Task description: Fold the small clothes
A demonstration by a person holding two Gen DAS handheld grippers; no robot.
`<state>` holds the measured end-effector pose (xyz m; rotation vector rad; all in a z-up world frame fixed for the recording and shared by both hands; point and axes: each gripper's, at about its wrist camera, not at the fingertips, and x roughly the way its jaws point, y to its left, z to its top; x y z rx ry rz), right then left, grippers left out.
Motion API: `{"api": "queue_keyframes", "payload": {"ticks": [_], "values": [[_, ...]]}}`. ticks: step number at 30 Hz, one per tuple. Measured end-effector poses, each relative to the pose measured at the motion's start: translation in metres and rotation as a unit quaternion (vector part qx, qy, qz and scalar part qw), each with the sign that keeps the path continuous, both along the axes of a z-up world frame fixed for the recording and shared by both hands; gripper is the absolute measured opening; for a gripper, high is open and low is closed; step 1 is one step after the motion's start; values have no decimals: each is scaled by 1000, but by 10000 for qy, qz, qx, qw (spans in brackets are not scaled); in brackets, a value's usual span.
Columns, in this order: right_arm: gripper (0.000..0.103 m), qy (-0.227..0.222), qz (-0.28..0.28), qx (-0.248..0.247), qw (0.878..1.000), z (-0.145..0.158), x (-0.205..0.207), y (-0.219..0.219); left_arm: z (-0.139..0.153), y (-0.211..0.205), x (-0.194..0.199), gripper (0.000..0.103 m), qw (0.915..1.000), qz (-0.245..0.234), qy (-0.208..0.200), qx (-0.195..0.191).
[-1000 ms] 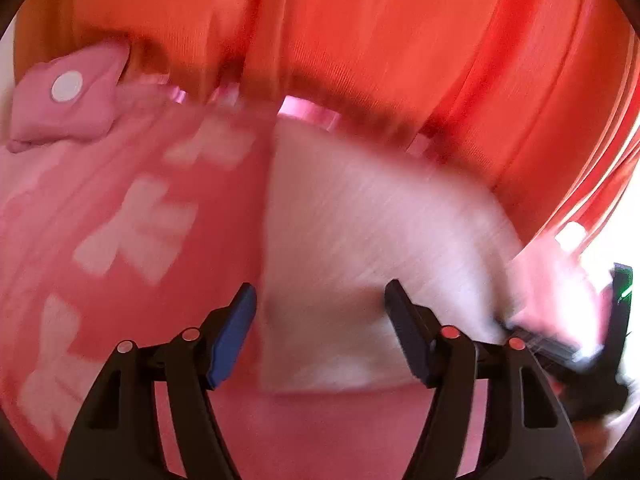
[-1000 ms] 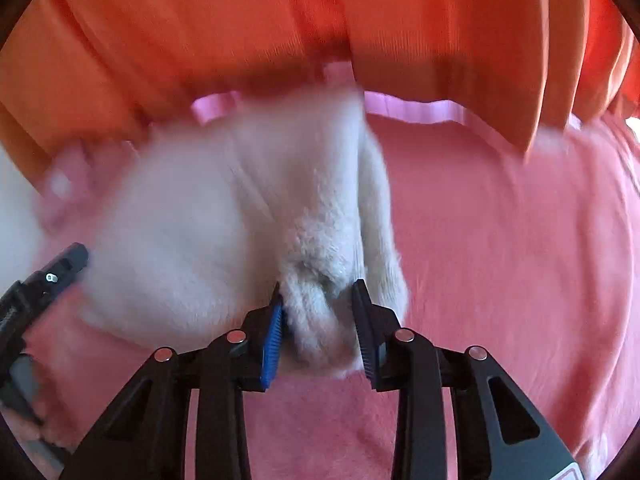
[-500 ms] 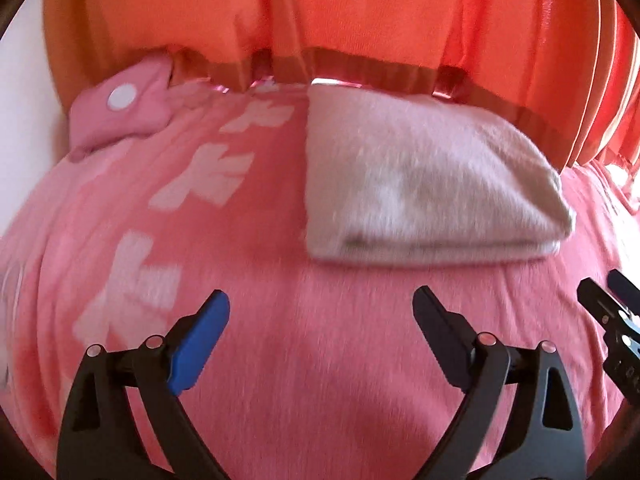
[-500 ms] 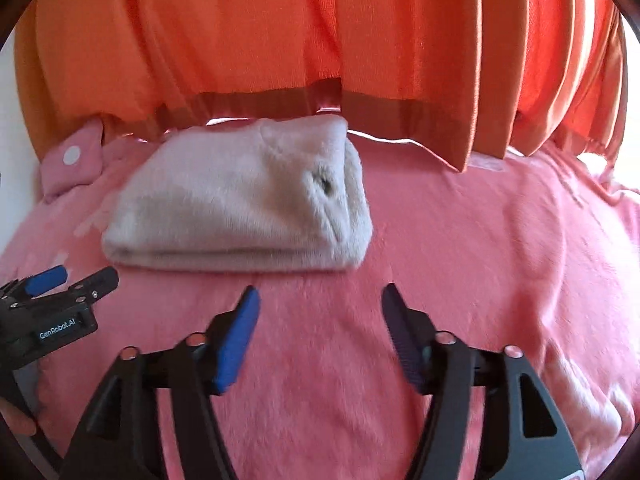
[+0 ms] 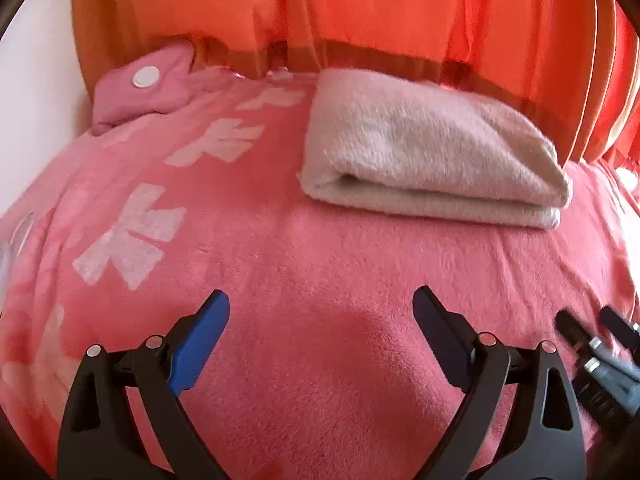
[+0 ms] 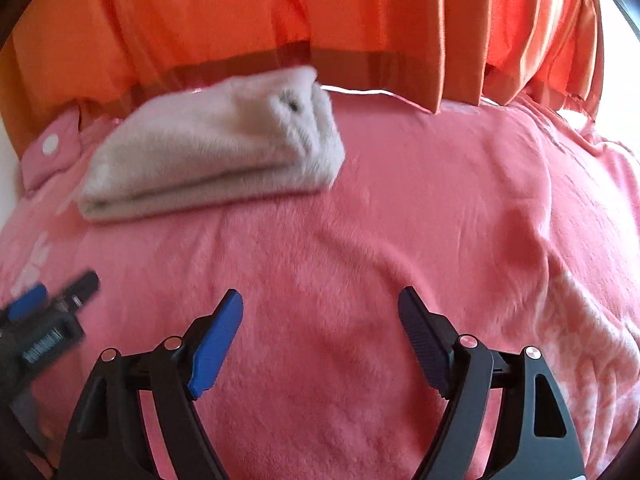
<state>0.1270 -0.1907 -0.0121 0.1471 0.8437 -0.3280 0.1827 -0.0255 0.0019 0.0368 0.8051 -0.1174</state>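
1. Right in front of us we see our left gripper (image 5: 320, 308). Its fingers (image 5: 200, 344) are spread wide, and nothing is between them.
2. Our right gripper (image 6: 320, 308) is spread wide too. Its jaws have just been opening, and they hold nothing.
3. Both grippers point down at a slant and hang over the bed, side by side. We see the tip of each one at the edge of the other's view.
4. Under them is a soft pink blanket (image 5: 340, 264). It covers the whole bed and has some small wrinkles.
5. On the left side the blanket has white bow shapes (image 5: 128, 236) in a row.
6. Farther away lies the folded cream cloth (image 5: 424, 148). It is fluffy and rests flat on the blanket, well apart from both grippers. We see the fold along its near edge.
7. To the left of the cloth, near the white wall (image 5: 36, 68), sits a small pink cushion (image 5: 140, 88) with a white dot on it.
8. At the very back hangs an orange curtain (image 6: 248, 12). Its bottom edge comes down just behind the cloth.
9. Bright light shows under the curtain on the right.
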Motion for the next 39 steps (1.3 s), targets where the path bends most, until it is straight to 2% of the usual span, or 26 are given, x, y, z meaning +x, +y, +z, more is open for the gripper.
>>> {"api": "queue_keyframes", "payload": {"ticks": [5,8,17,39], "values": [[77,-26,220,-601,9979,1,0,24,-5,-1,4,91,9998,99,157,89],[77,-2,281,-804,9964,1,2,31,-8,0,7,90,9994,200,242,157],[77,26,119,-284,9995,-1,4,14,-5,-11,1,90,9997,-1,94,233],[77,110,204,-9,9997,-4,10,11,-6,-21,0,90,9991,-65,121,402]]}}
